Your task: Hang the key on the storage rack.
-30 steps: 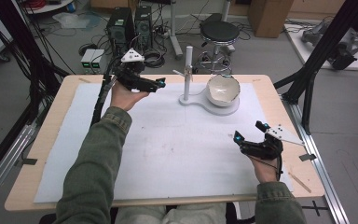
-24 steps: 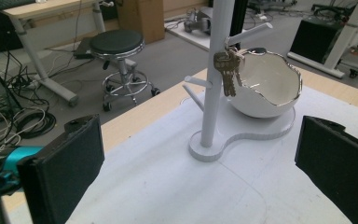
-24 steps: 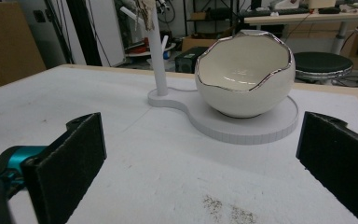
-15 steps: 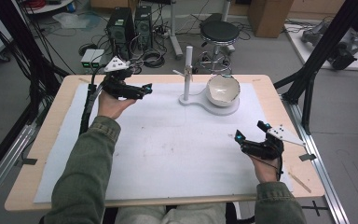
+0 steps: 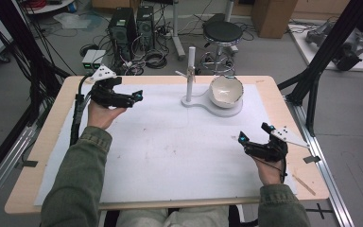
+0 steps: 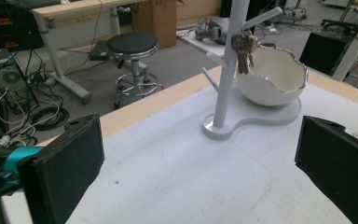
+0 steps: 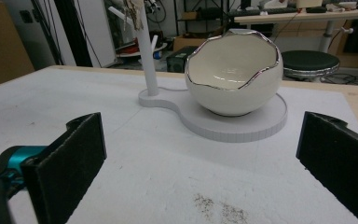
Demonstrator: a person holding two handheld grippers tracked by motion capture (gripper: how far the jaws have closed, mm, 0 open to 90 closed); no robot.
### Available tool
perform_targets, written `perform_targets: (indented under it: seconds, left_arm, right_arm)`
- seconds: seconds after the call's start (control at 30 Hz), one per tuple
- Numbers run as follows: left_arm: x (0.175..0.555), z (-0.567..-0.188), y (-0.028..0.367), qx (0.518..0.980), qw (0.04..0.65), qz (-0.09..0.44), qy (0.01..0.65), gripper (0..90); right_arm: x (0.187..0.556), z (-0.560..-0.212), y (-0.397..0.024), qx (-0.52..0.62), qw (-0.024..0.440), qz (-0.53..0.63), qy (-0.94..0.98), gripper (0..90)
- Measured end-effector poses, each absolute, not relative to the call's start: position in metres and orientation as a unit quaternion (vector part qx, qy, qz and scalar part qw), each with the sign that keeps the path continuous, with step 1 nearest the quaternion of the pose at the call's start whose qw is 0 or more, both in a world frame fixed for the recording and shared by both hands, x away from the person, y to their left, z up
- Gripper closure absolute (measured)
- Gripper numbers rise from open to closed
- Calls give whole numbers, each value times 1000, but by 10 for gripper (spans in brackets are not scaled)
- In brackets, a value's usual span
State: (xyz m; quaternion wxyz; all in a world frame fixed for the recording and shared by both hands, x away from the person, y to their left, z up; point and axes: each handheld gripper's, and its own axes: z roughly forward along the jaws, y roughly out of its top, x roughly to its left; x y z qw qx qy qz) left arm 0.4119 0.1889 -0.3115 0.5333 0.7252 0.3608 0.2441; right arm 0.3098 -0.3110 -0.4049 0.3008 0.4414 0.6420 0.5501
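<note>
A wooden bench carried a white mat, with a white stand and an egg-shaped bowl on one base at its far edge. The left hand-held gripper, jaws spread and empty, hovered left of the upright stand and seemed the nearer; the right hand-held gripper, also spread and empty, rested near the front edge. Keys hung downward from a peg.
</note>
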Motion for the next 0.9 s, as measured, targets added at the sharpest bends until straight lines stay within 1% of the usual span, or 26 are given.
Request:
perform_targets:
  seconds: [0.27, 0.43, 0.7, 0.9]
  left_arm:
    - [397, -323, 203, 718, 534, 255, 365, 16]
    - [386, -333, 221, 706, 534, 263, 383, 16]
    - [369, -338, 237, 701, 526, 279, 394, 16]
    - [354, -345, 251, 682, 530, 294, 409, 16]
  right_arm:
    - [310, -405, -311, 443, 300, 550, 641, 4]
    - [309, -405, -312, 444, 302, 549, 640, 4]
    - [308, -405, -312, 445, 301, 551, 638, 4]
    - [308, -405, -312, 446, 300, 552, 637, 4]
